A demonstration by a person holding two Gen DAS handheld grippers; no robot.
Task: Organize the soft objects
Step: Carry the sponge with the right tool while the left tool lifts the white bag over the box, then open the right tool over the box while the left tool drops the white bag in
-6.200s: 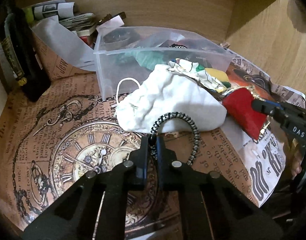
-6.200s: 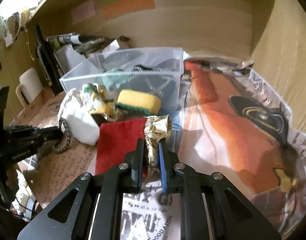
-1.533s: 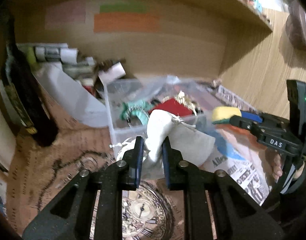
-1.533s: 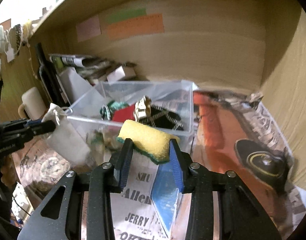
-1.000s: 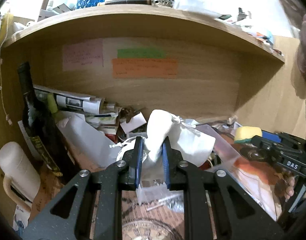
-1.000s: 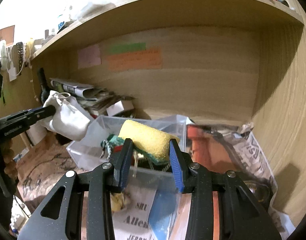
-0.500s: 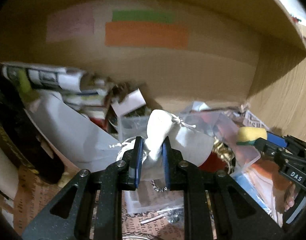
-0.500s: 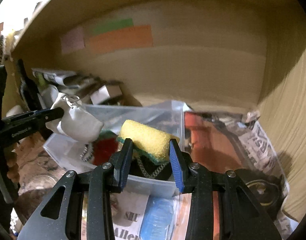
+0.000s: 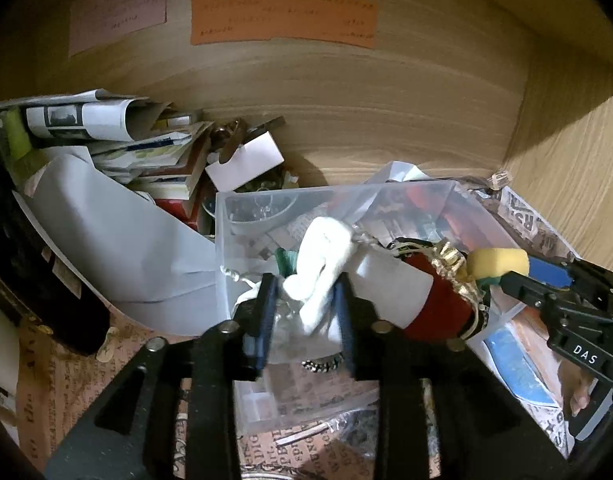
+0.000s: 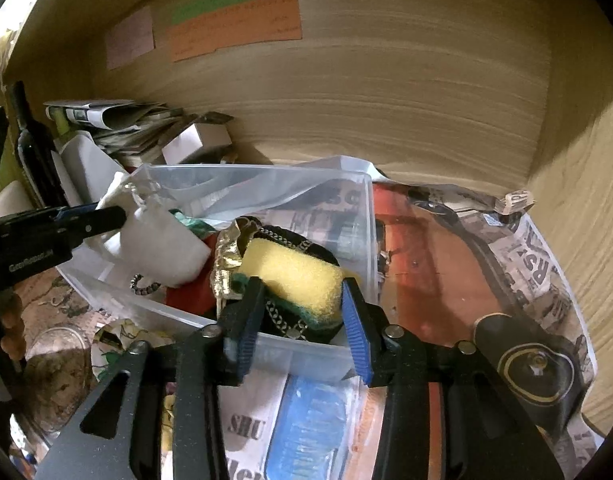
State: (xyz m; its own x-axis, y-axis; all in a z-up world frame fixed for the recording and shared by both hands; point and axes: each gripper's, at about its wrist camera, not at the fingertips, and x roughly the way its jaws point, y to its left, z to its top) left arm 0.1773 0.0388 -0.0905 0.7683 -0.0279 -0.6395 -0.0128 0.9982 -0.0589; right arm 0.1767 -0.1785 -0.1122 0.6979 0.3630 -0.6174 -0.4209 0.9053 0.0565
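- Sponge (image 10: 296,270), yellow on top and green below, sits between the jaws of the right gripper (image 10: 302,312), which pinch it from both sides. It hangs over the near right corner of the clear plastic box (image 10: 362,216).
- White cloth pouch (image 9: 326,264) is between the jaws of the left gripper (image 9: 304,314). The jaws are spread a bit, and I cannot tell if they press on the pouch or only touch it. The pouch is over the left part of the box (its string loop shows at the top in the right wrist view).
- Inside the box lie a red cloth (image 9: 438,304), a crumpled gold wrapper (image 10: 226,258), a black thing with a chain (image 10: 284,320) and a beaded band (image 10: 144,284). The gold wrapper is just beside the sponge.
- The box stands on printed paper (image 10: 538,264) that covers the bench. A blue patch (image 10: 306,428) on the paper is just in front of the box.
- Behind the box, to the left, are rolled newspapers (image 9: 78,118), a pile of papers and a dark bottle (image 10: 34,148).
- On the wooden back wall (image 10: 386,80) are three sticky notes: pink, green and orange (image 9: 282,20).
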